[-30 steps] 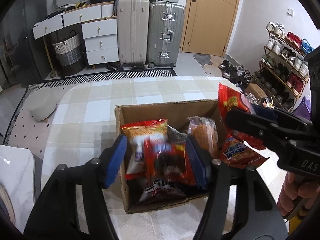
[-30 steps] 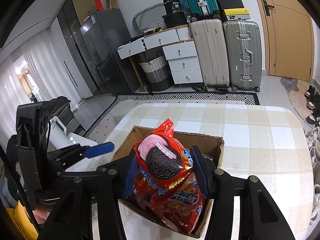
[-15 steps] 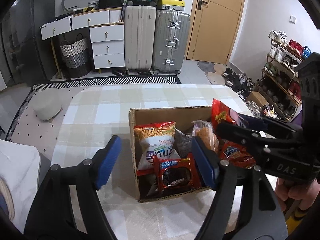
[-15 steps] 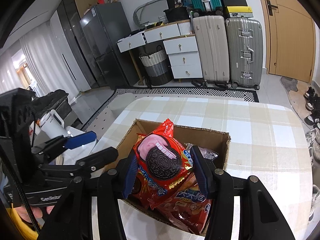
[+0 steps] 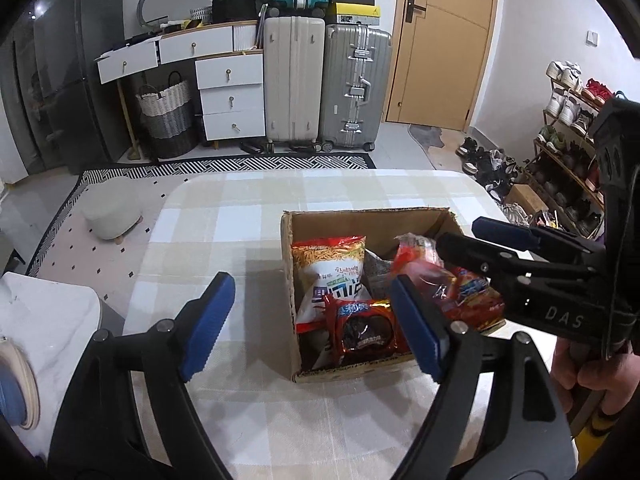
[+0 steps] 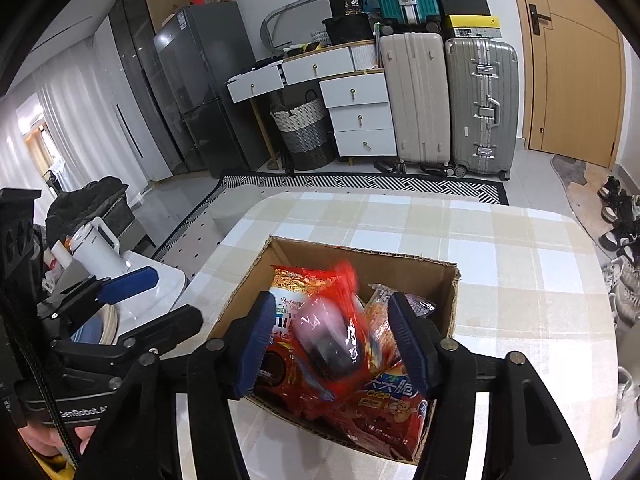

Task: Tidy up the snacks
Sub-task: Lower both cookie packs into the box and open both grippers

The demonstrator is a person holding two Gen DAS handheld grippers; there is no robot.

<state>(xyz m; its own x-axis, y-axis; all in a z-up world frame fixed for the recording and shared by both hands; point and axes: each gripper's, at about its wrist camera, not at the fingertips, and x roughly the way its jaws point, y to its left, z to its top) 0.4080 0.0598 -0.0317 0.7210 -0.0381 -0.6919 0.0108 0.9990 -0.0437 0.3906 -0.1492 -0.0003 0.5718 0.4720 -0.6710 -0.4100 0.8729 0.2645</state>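
A cardboard box (image 5: 292, 280) (image 6: 448, 280) stands on the checked table and holds several snack packs. A white noodle-snack bag (image 5: 332, 272) leans at its left side, and a red Oreo pack (image 5: 366, 330) lies at its front. My left gripper (image 5: 310, 326) is open and empty, drawn back from the box. My right gripper (image 6: 334, 340) is open over the box. A second red Oreo pack (image 6: 332, 336), blurred by motion, is between its fingers and dropping into the box; it also shows in the left wrist view (image 5: 424, 272).
The checked tablecloth (image 5: 240, 232) covers the table around the box. A white side unit with a kettle (image 6: 96, 244) stands left of the table. Suitcases (image 5: 324, 84), drawers and a shoe rack (image 5: 572, 152) line the room behind.
My left gripper let go of its Oreo pack in the box, opened and drew back. My right gripper opened wider and its Oreo pack slipped down between the fingers.
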